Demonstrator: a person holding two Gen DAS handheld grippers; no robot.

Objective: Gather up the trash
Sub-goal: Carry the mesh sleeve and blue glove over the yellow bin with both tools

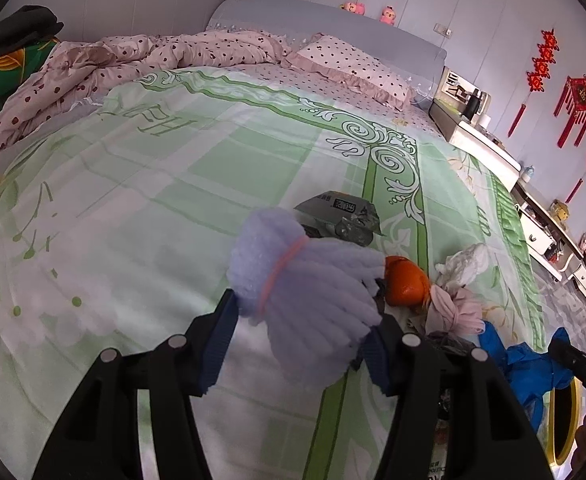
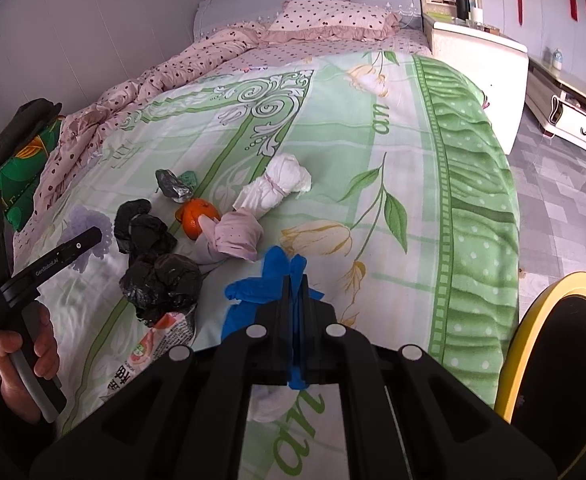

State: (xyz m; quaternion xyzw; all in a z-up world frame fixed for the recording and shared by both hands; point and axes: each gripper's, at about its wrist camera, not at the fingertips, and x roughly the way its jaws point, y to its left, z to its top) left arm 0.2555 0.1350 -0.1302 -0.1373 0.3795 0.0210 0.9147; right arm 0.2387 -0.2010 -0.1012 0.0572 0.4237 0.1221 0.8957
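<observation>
The left gripper [image 1: 297, 344] has its jaws spread wide around a pale lavender foam roll [image 1: 305, 292] cinched with a pink rubber band [image 1: 283, 270]; the blue finger pads [image 1: 217, 344] sit at either side of it, though whether they actually press the foam I cannot tell. The right gripper [image 2: 295, 292] is pressed nearly together, pinching a crumpled blue glove [image 2: 261, 292] that lies at the near edge of the green floral bedspread [image 2: 373, 140].

From the left wrist, the foam hides much of the pile: behind it a silver wrapper [image 1: 341, 216], just beside it an orange [image 1: 407, 282], then a white rag bundle [image 1: 467, 264] and a pink cloth [image 1: 455, 306].

The right wrist view shows the rest of the litter on the bed: two black plastic bags [image 2: 161, 280], one beside the other, a printed snack packet [image 2: 153, 344] under the nearer one, and the yellow-rimmed bin [image 2: 533, 328] on the floor just beside the bed. It also shows the person's hand [image 2: 25, 352] gripping the left tool's handle
</observation>
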